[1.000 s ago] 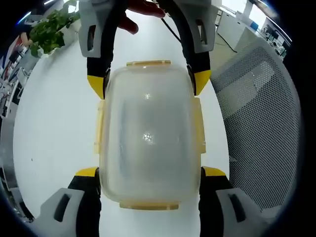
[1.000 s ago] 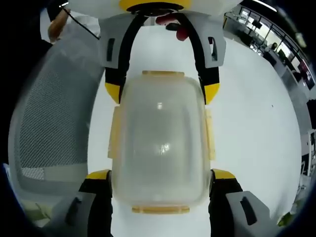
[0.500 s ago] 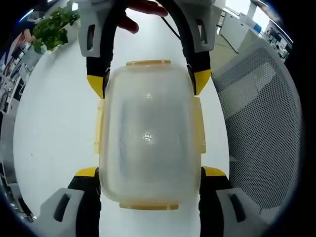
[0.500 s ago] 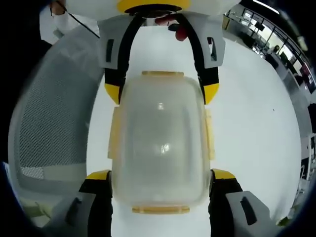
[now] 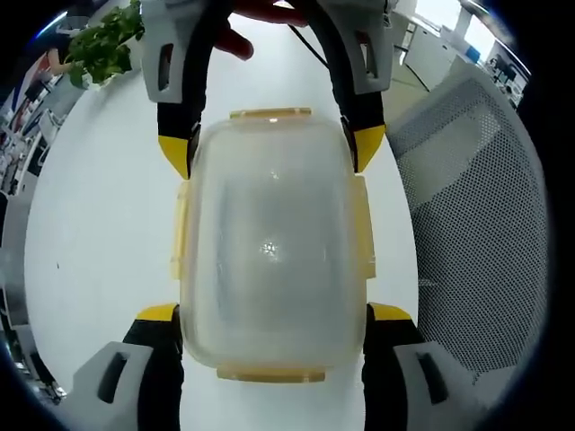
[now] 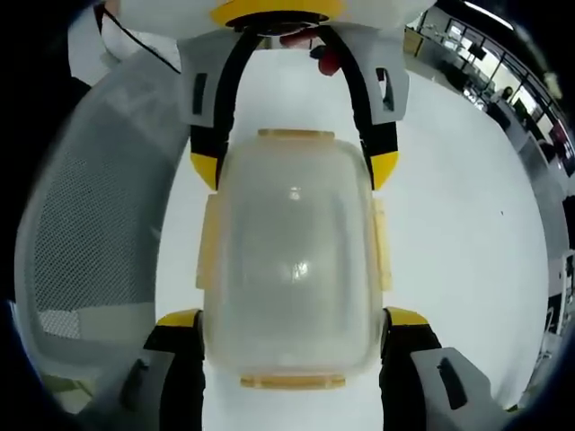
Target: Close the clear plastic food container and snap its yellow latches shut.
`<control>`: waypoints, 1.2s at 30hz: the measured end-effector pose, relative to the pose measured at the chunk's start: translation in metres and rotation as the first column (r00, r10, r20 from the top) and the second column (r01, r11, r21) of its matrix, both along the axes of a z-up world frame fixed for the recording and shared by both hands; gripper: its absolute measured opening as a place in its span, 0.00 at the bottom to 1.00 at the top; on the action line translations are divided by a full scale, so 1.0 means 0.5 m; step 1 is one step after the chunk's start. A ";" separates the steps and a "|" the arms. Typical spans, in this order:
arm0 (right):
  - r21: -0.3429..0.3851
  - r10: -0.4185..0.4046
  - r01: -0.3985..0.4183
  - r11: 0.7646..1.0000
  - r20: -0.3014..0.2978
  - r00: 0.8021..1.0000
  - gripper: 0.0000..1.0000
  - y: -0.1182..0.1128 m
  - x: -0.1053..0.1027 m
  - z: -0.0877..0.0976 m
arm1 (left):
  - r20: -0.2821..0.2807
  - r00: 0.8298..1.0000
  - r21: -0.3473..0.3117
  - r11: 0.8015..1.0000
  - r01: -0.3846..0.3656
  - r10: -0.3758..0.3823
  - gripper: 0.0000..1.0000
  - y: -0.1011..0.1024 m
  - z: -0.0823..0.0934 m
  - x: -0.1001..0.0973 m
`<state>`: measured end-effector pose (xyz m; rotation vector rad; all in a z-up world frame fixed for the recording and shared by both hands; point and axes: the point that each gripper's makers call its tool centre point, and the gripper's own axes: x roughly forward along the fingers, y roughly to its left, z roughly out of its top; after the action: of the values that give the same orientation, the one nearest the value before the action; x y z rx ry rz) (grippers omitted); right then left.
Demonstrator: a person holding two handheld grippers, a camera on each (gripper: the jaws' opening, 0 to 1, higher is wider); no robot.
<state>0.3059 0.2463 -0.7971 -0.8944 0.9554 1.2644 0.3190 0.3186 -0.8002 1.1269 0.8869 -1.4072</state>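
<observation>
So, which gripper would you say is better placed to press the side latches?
Neither clearly: left gripper and right gripper each hold one end of the container, side latches midway between them.

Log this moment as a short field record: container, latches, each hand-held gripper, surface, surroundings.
container: clear plastic food container, lid on, held between both tools
latches: yellow latches lie flat along the sides and ends
left hand-held gripper: jaws clamp one end of the container
right hand-held gripper: jaws clamp the opposite end
surface: white table
surroundings: mesh chair, green plant
</observation>
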 end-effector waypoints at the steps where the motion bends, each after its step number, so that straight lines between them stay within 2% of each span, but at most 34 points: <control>1: 0.001 0.001 -0.001 1.000 0.000 1.000 0.81 0.005 0.000 0.000 | 0.000 1.000 -0.001 1.000 -0.001 0.001 0.82 0.005 0.000 0.001; 36: -0.007 0.025 -0.025 1.000 -0.003 1.000 0.81 0.139 0.018 0.000 | -0.026 0.999 -0.019 0.999 -0.043 0.042 0.84 0.139 -0.003 0.017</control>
<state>0.3150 0.3157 -0.7973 -0.9131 0.9544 1.2848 0.3275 0.3880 -0.8018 1.0717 0.9083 -1.3952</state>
